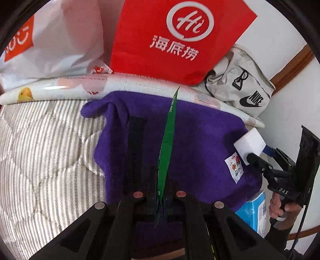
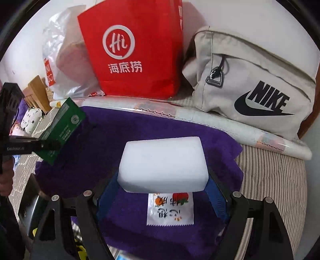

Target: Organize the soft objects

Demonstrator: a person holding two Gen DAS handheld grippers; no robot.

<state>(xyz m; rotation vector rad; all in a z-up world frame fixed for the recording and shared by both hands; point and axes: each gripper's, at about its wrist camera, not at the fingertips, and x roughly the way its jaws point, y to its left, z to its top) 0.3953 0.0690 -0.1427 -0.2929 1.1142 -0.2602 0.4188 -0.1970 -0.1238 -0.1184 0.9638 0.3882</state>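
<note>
A white wall (image 2: 250,18) fills the upper frame; a striped quilted bed (image 1: 40,152) spreads at lower left.

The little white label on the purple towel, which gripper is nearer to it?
Right. The right gripper, holding the white sponge, hangs just above the label. The left gripper, gripping the green packet, is off toward the purple towel's far side.

Both wrist views look steeply down, close over one purple towel (image 1: 200,140).

Home bedroom; striped quilted bedding (image 1: 44,144), shopping bags (image 2: 132,50), canvas Nike bag (image 2: 256,84) against wall
</note>
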